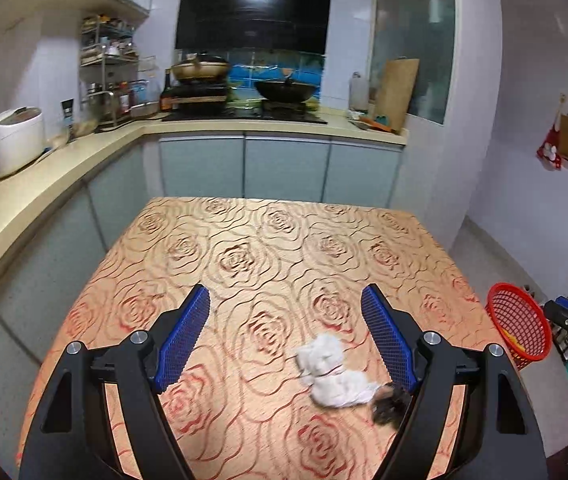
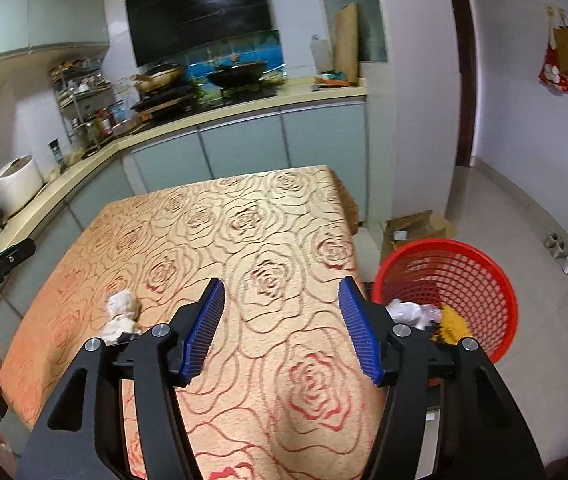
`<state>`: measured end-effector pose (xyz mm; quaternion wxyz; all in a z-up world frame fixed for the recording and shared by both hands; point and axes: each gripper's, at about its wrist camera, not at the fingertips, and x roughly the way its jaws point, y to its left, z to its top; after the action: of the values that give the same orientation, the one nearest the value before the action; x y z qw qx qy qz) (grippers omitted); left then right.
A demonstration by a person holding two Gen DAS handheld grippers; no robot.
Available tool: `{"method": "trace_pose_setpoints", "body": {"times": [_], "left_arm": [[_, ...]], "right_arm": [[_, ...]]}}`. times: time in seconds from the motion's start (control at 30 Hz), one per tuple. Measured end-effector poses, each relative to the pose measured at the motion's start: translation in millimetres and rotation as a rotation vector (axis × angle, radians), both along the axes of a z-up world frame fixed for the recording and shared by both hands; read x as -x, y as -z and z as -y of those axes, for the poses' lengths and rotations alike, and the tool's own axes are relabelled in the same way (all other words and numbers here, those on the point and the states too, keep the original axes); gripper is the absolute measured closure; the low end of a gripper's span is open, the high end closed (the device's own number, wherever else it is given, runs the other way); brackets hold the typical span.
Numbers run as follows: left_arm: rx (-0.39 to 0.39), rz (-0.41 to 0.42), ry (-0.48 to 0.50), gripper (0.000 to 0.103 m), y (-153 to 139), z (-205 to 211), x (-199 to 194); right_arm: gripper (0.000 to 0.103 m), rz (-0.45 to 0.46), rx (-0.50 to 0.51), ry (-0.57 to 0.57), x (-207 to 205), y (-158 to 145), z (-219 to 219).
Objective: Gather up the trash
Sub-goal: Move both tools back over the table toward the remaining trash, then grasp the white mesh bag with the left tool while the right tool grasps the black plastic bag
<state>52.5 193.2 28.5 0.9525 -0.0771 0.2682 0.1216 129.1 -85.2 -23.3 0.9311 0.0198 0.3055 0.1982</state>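
Crumpled white tissue wad [image 1: 333, 374] lies on rose-patterned orange tablecloth [image 1: 252, 256], dark scrap [image 1: 388, 405] touching its near end. Left gripper [image 1: 285, 338] hovers above cloth, blue ribbed fingers [image 1: 186, 338] spread wide, empty; wad sits between them, nearer right finger. Right gripper [image 2: 282, 330] likewise wide open, empty, near table edge. Red plastic mesh basket [image 2: 479, 280] stands on floor beside table, holding white and yellow scraps.
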Motion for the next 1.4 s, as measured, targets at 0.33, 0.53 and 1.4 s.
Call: {"method": "trace_pose_setpoints", "body": {"times": [0.33, 0.53, 1.4], "left_arm": [[0.027, -0.056, -0.011, 0.027, 28, 4, 11], [0.030, -0.105, 0.019, 0.027, 47, 14, -4], [0.060, -0.304, 0.143, 0.042, 113, 45, -78]], "right_arm": [[0.037, -0.004, 0.031, -0.128, 19, 14, -38], [0.037, -0.016, 0.034, -0.137, 18, 16, -39], [0.037, -0.097, 0.094, -0.195, 1, 47, -53]]}}
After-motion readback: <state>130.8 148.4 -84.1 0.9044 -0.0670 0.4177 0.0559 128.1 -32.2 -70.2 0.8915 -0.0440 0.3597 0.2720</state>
